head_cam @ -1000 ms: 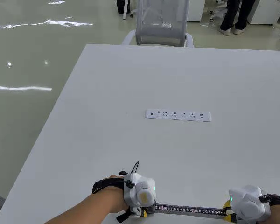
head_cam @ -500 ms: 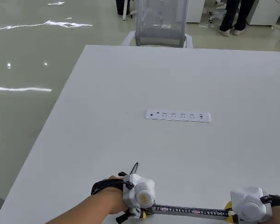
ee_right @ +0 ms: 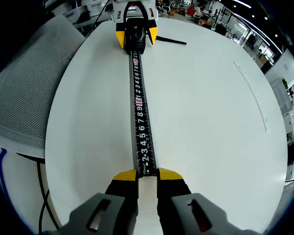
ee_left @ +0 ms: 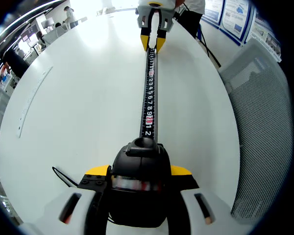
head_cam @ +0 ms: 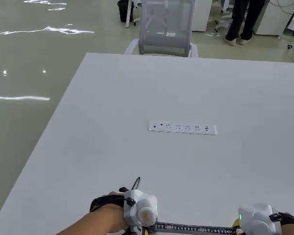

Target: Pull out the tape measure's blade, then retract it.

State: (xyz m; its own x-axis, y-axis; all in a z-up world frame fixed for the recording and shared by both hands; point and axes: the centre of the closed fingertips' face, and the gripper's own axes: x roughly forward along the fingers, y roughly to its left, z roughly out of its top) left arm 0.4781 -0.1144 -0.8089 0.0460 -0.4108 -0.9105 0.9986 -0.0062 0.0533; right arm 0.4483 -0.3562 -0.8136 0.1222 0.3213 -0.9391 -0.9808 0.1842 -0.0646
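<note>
At left, my left gripper (ee_left: 139, 171) clamps its yellow-tipped fingers (ee_left: 99, 170) on the tape measure's rounded black case (ee_left: 139, 196), at the near edge of the smooth white table (head_cam: 186, 88). The thin, numbered blade (ee_left: 148, 93) runs straight across to my right gripper (ee_right: 147, 175), whose fingers pinch its end. To retract well, I judge I should hold it straight and feed it back slowly.

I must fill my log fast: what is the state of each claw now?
Left claw: closed, holding the tape measure case.
Right claw: closed, holding the end of the pulled-out blade.
</note>
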